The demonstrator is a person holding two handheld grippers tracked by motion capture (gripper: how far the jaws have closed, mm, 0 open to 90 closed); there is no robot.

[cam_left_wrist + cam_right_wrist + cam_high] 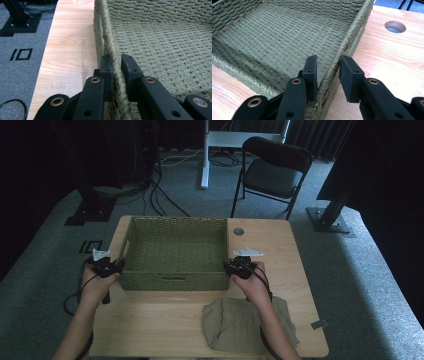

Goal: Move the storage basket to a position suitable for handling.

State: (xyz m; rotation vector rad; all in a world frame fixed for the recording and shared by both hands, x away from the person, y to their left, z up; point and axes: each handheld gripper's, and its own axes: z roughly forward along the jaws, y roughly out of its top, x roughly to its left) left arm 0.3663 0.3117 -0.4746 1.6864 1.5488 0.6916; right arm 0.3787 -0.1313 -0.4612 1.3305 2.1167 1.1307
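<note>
The basket, green, woven and rectangular, is seen on the far half of the table. Its left rim is clamped between the jaws of the left gripper. Its right rim is straddled by the right gripper: the inner pad touches, the outer is seen just apart. A folded khaki cloth is seen near the front edge.
</note>
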